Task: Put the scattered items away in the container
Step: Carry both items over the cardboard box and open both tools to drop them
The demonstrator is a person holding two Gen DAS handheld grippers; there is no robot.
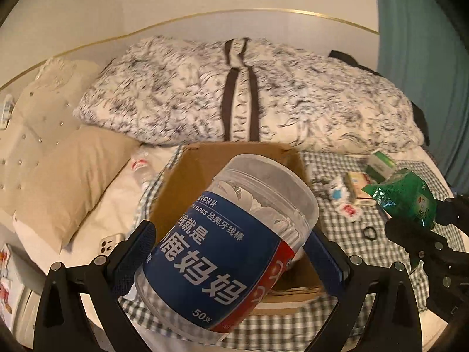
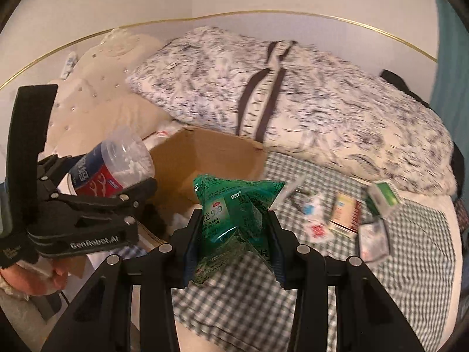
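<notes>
1. Far left of the left wrist view – a smooth tan pillow [image 1: 70,176] and a crumpled clear plastic bottle [image 1: 142,167] on the bed.
2. Centre: the left gripper [image 1: 231,252] clamps a clear round floss-pick tub [image 1: 234,243] with a glossy blue and red label, tilted over the open brown cardboard box [image 1: 187,182].
3. Right wrist view, centre – the right gripper [image 2: 236,234] pinches a crinkled green packet [image 2: 234,205], jaws narrow, just right of the box.
4. Right: small medicine boxes [image 2: 346,214] lie scattered on the green checked sheet [image 2: 410,264].

"999" on green packet [image 2: 234,214]
</notes>
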